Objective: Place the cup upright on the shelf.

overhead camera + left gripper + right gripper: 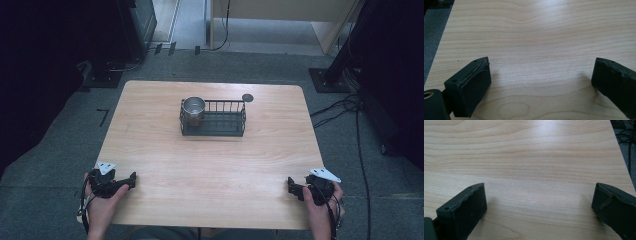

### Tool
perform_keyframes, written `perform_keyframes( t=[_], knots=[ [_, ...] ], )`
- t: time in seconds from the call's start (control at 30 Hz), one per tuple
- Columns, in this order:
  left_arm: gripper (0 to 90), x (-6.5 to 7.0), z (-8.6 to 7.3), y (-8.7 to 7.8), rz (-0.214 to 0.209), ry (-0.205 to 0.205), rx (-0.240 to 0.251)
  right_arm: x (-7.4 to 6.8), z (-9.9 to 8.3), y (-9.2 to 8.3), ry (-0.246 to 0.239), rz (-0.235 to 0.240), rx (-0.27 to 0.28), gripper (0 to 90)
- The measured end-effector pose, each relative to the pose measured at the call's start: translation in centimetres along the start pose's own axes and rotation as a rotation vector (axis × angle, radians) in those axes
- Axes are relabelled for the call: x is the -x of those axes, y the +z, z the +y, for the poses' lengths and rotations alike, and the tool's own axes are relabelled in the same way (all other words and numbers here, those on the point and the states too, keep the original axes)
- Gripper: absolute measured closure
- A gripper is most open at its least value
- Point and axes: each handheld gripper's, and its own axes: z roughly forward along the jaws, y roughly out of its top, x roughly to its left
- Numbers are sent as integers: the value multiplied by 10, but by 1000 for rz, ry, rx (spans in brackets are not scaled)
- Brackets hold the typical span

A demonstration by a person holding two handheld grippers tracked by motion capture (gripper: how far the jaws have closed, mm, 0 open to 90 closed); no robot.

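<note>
High view: a black wire basket (214,119) is being shown at the far middle of a pale wooden table (210,165), its long axis running left to right, with a metal cup (193,106) standing in its left end and a small dark disc (247,97) lying just beyond its far right corner. The left gripper (133,179) and right gripper (290,185) are being held at the near corners, well apart from the basket, which lies ahead and inward of both; the cup is judged slightly nearer the left hand. In both gripper views the jaws are being kept wide apart over bare wood, with nothing between them. Grey carpet, trailing cables (345,106) and dark equipment are surrounding the table.
</note>
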Motion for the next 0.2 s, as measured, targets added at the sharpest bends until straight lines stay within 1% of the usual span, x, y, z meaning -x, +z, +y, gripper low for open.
perform_keyframes(
  t=[0.03,0.07,0.1,0.17,0.2],
  knots=[
    [28,0,0,0,-2,-1,2,0,0,0,0,0,0,0],
    [28,-1,1,0,-8,-12,5,0,0,0,-1,-1,-1,0],
    [28,0,1,1,-3,-19,7,0,0,0,0,0,0,0],
    [27,2,2,2,12,-9,-2,0,0,0,0,0,0,0],
    [22,2,2,2,12,-9,-2,0,0,0,0,0,0,0]
  ],
)
